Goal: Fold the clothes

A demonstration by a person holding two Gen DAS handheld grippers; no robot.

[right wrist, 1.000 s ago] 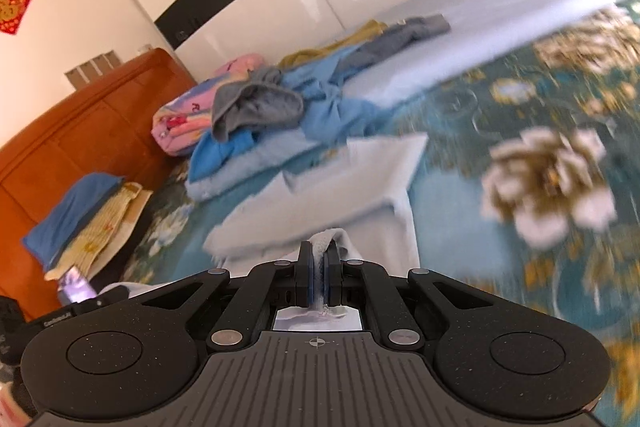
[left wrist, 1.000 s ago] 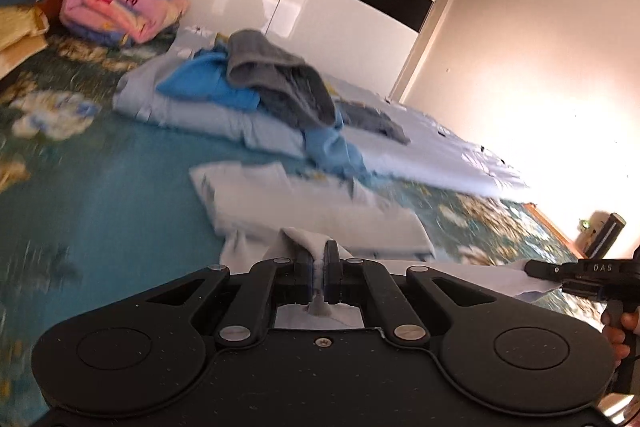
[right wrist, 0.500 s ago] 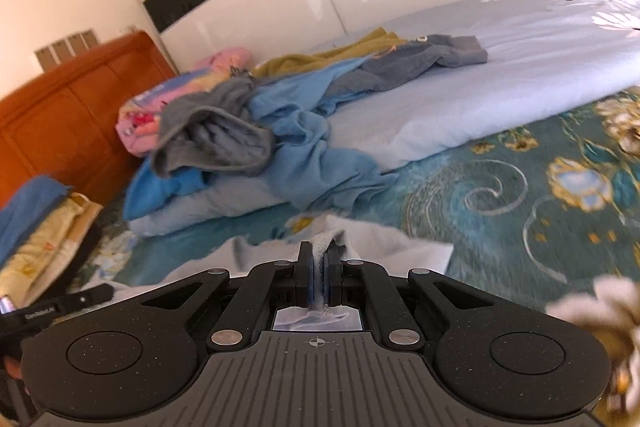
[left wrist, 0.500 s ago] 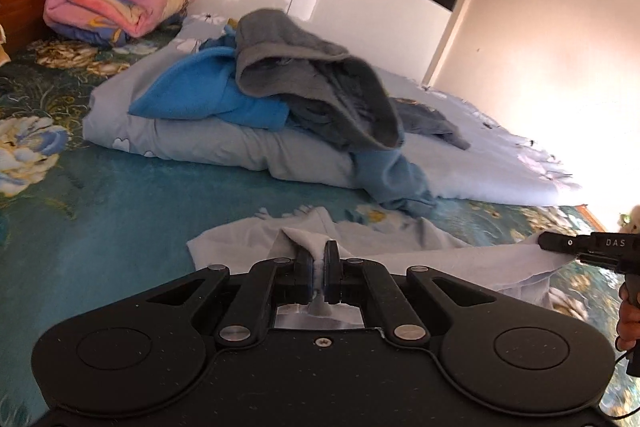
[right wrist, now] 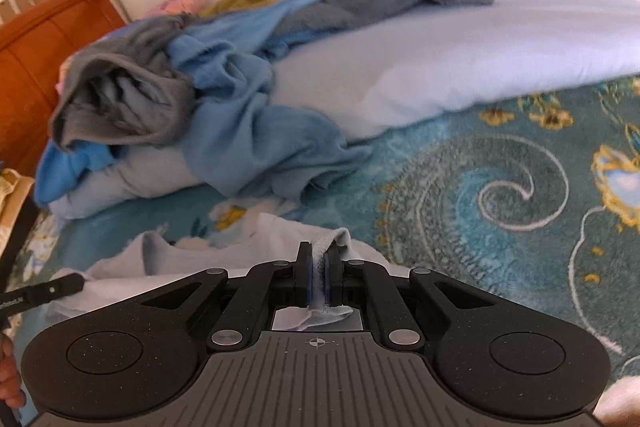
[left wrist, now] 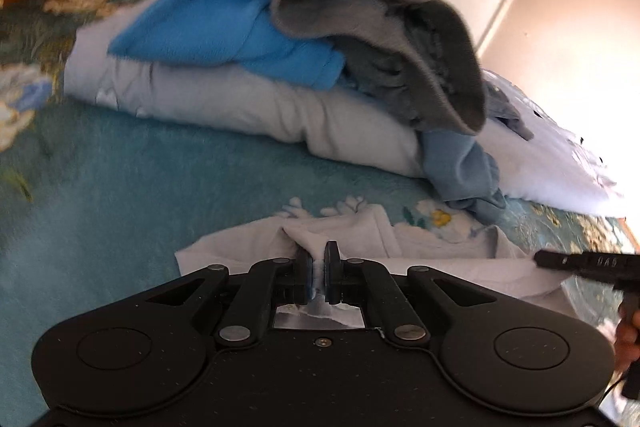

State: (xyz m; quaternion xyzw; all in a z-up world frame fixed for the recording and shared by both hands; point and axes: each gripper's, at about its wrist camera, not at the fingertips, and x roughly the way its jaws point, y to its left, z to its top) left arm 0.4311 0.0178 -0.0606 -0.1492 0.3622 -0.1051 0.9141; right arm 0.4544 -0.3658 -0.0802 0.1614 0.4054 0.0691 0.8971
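Pale grey garment (left wrist: 360, 231) lay partly on the bed (left wrist: 120, 187), both hand-held grippers (left wrist: 317, 269) (right wrist: 318, 277) pinched shut on its edge; its fold looked unfinished, the clothes heap (right wrist: 224, 107) unfolded.

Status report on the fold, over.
Left gripper and right gripper shut on pale garment. Garment low over teal bedspread. Clothes pile beyond, apart.

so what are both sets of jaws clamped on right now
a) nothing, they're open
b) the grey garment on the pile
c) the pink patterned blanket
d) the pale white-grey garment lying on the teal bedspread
d: in each wrist view a pinch of the pale garment sits between the closed jaws of the left gripper and the right gripper; the grey garment lies untouched on the pile behind.
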